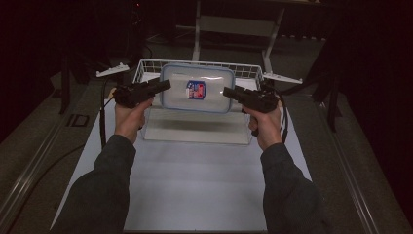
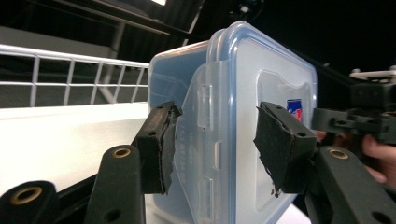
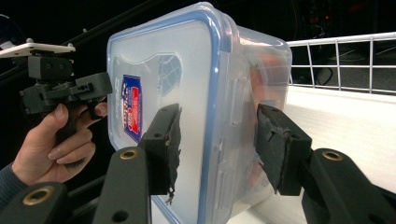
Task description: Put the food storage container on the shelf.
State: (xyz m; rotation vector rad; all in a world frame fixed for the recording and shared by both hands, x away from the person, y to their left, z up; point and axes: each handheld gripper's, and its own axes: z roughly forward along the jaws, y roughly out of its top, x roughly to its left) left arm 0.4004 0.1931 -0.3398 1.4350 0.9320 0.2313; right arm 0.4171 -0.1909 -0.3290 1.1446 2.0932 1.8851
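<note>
A clear plastic container (image 1: 197, 87) with a blue-rimmed lid and a red and blue label hangs above the white table, tilted so the lid faces me. My left gripper (image 1: 168, 85) clamps its left end. In the left gripper view the pads (image 2: 156, 144) pinch the side latch and lid edge of the container (image 2: 233, 93). My right gripper (image 1: 225, 91) holds the opposite end. There its jaws straddle the lid rim of the container (image 3: 196, 70), and the gripper (image 3: 217, 144) is closed on it. Something orange shows dimly through the wall.
A white wire basket (image 1: 146, 66) stands just behind the container at the table's far edge. A grey shadow-like rectangle (image 1: 195, 129) lies on the white tabletop (image 1: 195, 185) under the container. Metal frame legs (image 1: 197, 29) rise beyond the table in the dark.
</note>
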